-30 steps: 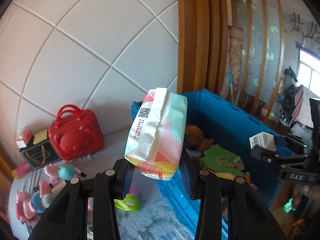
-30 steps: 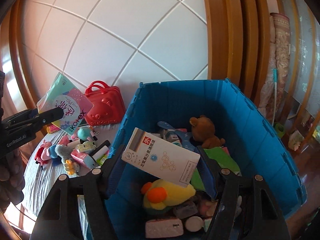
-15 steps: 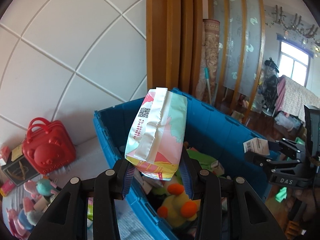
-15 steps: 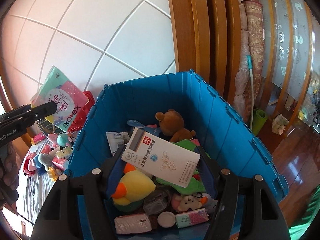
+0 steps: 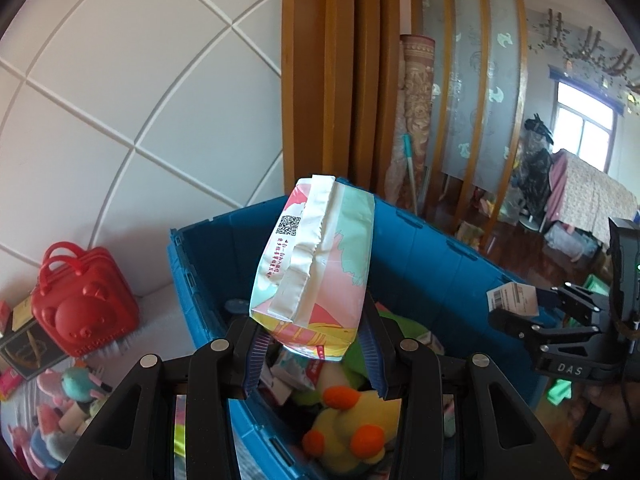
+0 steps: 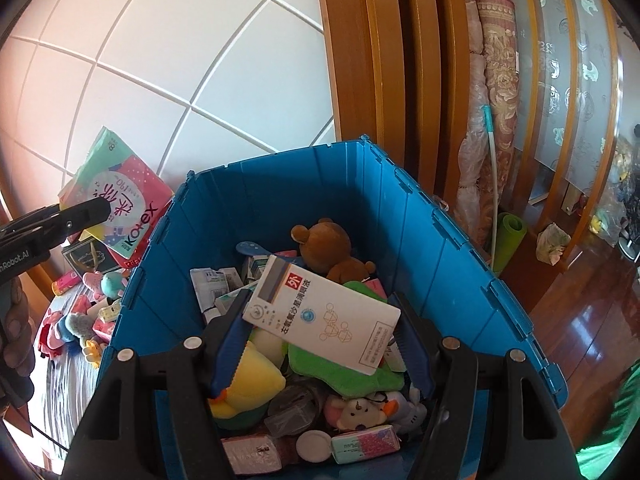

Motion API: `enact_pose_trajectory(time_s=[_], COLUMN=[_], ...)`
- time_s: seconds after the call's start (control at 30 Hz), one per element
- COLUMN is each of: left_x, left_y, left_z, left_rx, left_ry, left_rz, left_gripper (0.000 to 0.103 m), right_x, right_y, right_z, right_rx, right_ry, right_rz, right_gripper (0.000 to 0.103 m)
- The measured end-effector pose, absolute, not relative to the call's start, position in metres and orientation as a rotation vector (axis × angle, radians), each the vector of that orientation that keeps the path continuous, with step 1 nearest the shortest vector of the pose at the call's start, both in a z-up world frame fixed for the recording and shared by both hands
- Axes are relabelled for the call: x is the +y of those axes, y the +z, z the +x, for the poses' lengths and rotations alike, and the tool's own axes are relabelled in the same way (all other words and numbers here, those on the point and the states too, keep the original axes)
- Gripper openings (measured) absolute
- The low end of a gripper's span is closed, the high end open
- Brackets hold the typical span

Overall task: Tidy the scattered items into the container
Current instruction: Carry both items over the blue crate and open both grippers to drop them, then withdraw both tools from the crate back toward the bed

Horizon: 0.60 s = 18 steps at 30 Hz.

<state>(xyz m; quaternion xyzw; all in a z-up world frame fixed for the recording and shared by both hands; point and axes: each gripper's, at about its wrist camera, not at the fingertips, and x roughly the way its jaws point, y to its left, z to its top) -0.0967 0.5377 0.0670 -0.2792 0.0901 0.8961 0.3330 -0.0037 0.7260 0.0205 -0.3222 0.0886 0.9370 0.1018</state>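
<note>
My left gripper (image 5: 312,332) holds a pink and mint soft pack (image 5: 320,248) upright above the blue crate (image 5: 440,264). Its jaws are opening, with the pack still between the pads. My right gripper (image 6: 320,320) is shut on a white medicine box (image 6: 340,312), tilted over the crate's (image 6: 280,192) middle. Inside lie a brown teddy (image 6: 324,240), a yellow duck plush (image 6: 248,380), a green cloth (image 6: 344,372) and several small packets. In the right wrist view the left gripper (image 6: 92,212) and its pack (image 6: 120,200) hang just left of the crate's rim.
A red bear-faced case (image 5: 84,308) and several small toys (image 5: 60,400) stay on the striped cloth left of the crate. Wooden posts (image 5: 320,80) rise behind it. A rolled rug (image 6: 492,100) and a green mat roll (image 6: 508,240) stand on the right, by the wooden floor.
Both grippers have swung from the table side to over the crate, each carrying its item. The red case has slid to the left edge of the left wrist view.
</note>
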Motion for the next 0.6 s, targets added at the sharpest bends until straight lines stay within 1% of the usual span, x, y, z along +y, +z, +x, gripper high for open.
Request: enact_pose_trajectory(time_s=[0.07, 0.1, 0.13, 0.17, 0.2, 0.4, 0.6], left_x=[0.539, 0.539, 0.538, 0.537, 0.535, 0.524, 0.492], left_y=[0.067, 0.068, 0.068, 0.069, 0.07, 0.065, 0.059], left_z=[-0.101, -0.103, -0.104, -0.104, -0.105, -0.11, -0.11], left_rx=[0.2, 0.181, 0.164, 0.152, 0.149, 0.135, 0.106], left_ry=[2.336, 2.329, 2.33, 2.344, 2.35, 2.373, 2.421], left_rz=[-0.736, -0.738, -0.726, -0.703, -0.696, -0.729, -0.761], left_gripper=[0.051, 0.077, 0.092, 0.093, 0.093, 0.093, 0.093], right_x=[0.728, 0.728, 0.729, 0.729, 0.73, 0.727, 0.711], right_y=[0.021, 0.021, 0.021, 0.021, 0.021, 0.017, 0.018], right_z=[-0.005, -0.006, -0.007, -0.008, -0.008, -0.012, -0.02], right_rx=[0.259, 0.252, 0.244, 0.245, 0.246, 0.255, 0.239], right_ry=[2.76, 2.753, 2.745, 2.741, 2.739, 2.752, 2.8], right_rz=[-0.938, -0.934, -0.934, -0.93, -0.922, -0.946, -0.96], right_gripper=[0.068, 0.072, 0.084, 0.092, 0.103, 0.103, 0.103])
